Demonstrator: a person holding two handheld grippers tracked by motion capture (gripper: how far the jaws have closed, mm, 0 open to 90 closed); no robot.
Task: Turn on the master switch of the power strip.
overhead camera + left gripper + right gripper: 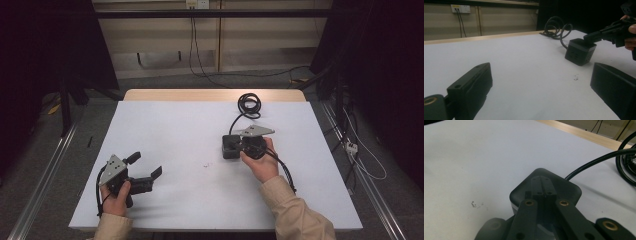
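White surface [200,150] carries a black cube-shaped power socket with cable [231,146], right of centre; right gripper [250,143] fingers rest closed on its top. Left gripper [145,167], lower left, gapes empty.

High view looks down on the table [200,200]; gripper views skim it, sharing the black box [580,51]

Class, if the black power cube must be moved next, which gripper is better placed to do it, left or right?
Right. The right gripper has its closed jaws resting on top of the cube. The left gripper sits open, well away across the table.
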